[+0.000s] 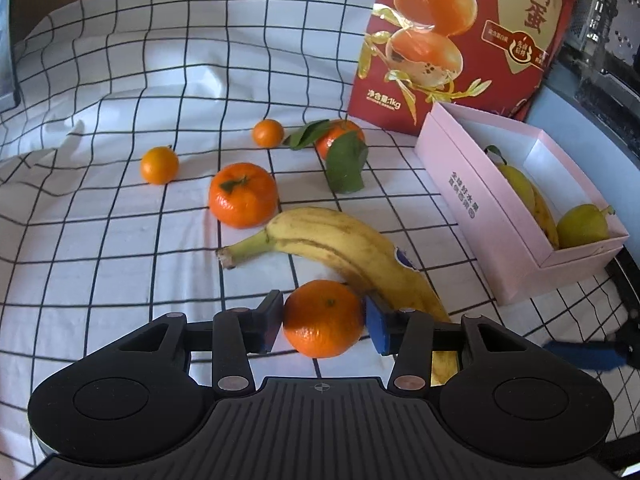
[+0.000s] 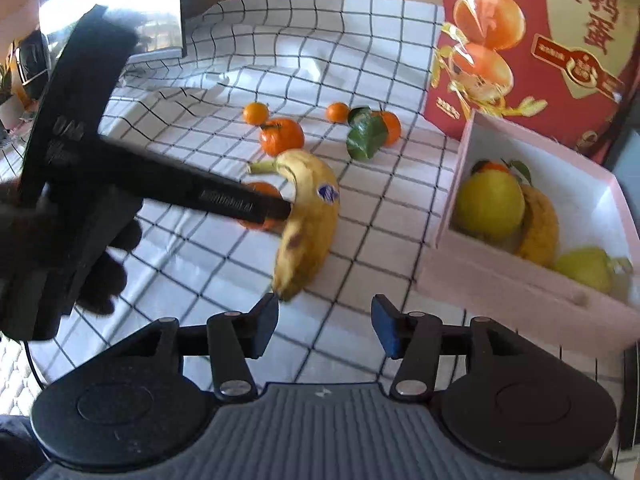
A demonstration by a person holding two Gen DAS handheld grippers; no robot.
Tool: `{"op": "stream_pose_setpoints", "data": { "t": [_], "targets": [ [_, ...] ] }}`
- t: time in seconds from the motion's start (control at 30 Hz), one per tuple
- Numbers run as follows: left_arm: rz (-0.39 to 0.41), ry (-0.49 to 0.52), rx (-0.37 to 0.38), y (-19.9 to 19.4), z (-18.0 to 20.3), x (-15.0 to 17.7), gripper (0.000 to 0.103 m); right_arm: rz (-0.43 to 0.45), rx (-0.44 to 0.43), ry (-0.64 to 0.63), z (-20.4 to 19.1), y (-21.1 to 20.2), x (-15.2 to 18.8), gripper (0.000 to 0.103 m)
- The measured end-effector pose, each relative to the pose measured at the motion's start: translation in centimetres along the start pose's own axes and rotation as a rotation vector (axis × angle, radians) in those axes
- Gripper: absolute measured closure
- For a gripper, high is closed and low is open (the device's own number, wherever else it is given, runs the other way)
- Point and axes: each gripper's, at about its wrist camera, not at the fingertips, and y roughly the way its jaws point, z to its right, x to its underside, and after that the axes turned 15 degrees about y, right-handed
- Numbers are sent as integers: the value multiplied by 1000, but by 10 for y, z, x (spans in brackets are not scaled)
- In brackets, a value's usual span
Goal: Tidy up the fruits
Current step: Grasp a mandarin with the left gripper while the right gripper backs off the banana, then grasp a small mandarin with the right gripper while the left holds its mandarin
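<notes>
A red printed bag point(image 1: 460, 40) stands on the checked cloth point(image 1: 120, 100).

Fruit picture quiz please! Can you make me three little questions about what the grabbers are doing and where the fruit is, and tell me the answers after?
1. True or false: the left gripper has its pads on either side of a mandarin.
2. Which fruit lies right beside that mandarin on the checked cloth? A) lemon B) banana C) apple
3. Fill in: the pink box already holds yellow fruit, and the right gripper is ____ with nothing between its pads.

Key: 1 true. 2 B, the banana. 3 open.
</notes>
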Motion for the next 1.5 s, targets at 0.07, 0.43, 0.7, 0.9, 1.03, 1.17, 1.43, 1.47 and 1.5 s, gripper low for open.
{"op": "stream_pose_setpoints", "data": {
  "t": [0.07,0.43,0.7,0.9,1.03,1.17,1.43,1.47,1.5],
  "targets": [
    [-6,-4,7,1,-2,1,54,-2,9,20,3,-2,7,51],
    [-45,-68,108,2,-16,5,54,56,57,24,10,-9,14,46],
    [-42,-88,130,-28,-21,31,55,81,19,-18,-5,-1,-6,43],
    [-40,-181,120,-60,-37,55,55,80,-14,-32,-20,27,-33,42],
    [-61,-195,80,-74,-39,64,55,70,-14,-10,-25,58,-57,43],
    [-62,-213,78,-84,-41,71,55,61,16,-16,-29,85,-75,43],
    [-61,-272,75,-91,-51,85,55,138,80,41,-26,95,-132,43],
    [-62,-279,74,-92,-53,87,55,140,85,63,-25,97,-142,43],
    [-61,-287,73,-92,-56,88,55,132,81,75,-24,100,-151,43]
  ]
}}
